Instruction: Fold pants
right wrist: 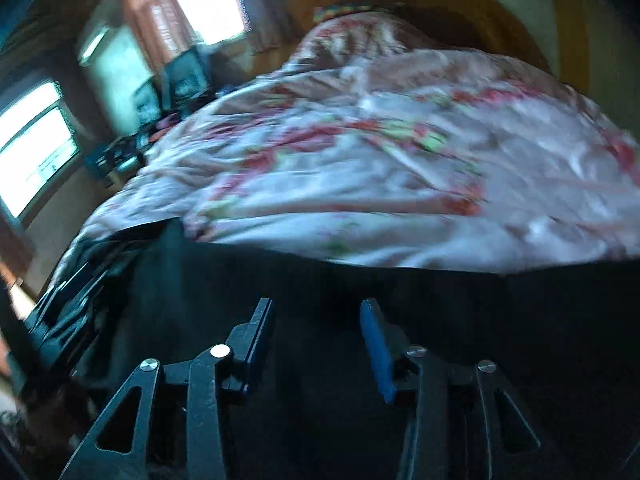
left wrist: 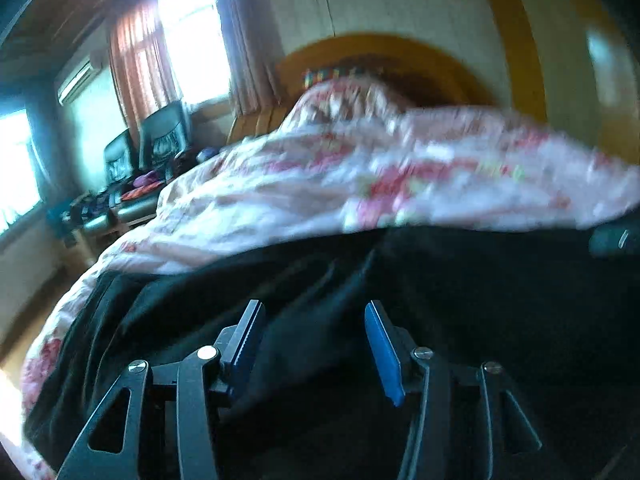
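Black pants [left wrist: 460, 288] lie spread over the near part of a bed, and both views are blurred. My left gripper [left wrist: 314, 308] hovers just over them with its jaws apart. A raised fold of the dark cloth runs between its fingers, but the blue pads [left wrist: 382, 344] do not press on it. In the right wrist view the pants [right wrist: 440, 312] fill the lower half. My right gripper [right wrist: 317, 304] stands open above the flat cloth with nothing gripped.
A white and pink floral bedcover [left wrist: 280, 200] [right wrist: 360, 180] lies beyond the pants, up to a rounded wooden headboard [left wrist: 380, 48]. Dark chairs [left wrist: 164, 128] with clutter line the bed's left side under bright windows [left wrist: 192, 32]. A blurred dark object [right wrist: 60, 312] sits at the bed's left edge.
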